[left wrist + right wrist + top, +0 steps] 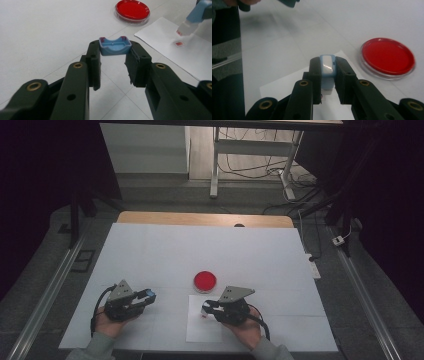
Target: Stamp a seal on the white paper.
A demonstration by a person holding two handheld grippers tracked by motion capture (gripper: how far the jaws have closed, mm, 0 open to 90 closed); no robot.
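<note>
My left gripper (113, 53) is shut on a small blue cap (115, 46), held hollow side up above the table; in the high view this gripper (148, 296) sits at the front left. My right gripper (327, 75) is shut on a blue and white stamp (327, 67). That stamp (192, 20) hangs just over a white paper sheet (180, 57), next to a small red mark (179, 44) printed on the sheet. A round red dish (205, 280) lies just beyond the paper (205, 330), between the two grippers.
A white sheet covers the table (200, 250), whose wooden far edge shows beyond it. Rails run along the floor on both sides. A desk frame and cables stand on the floor past the far edge.
</note>
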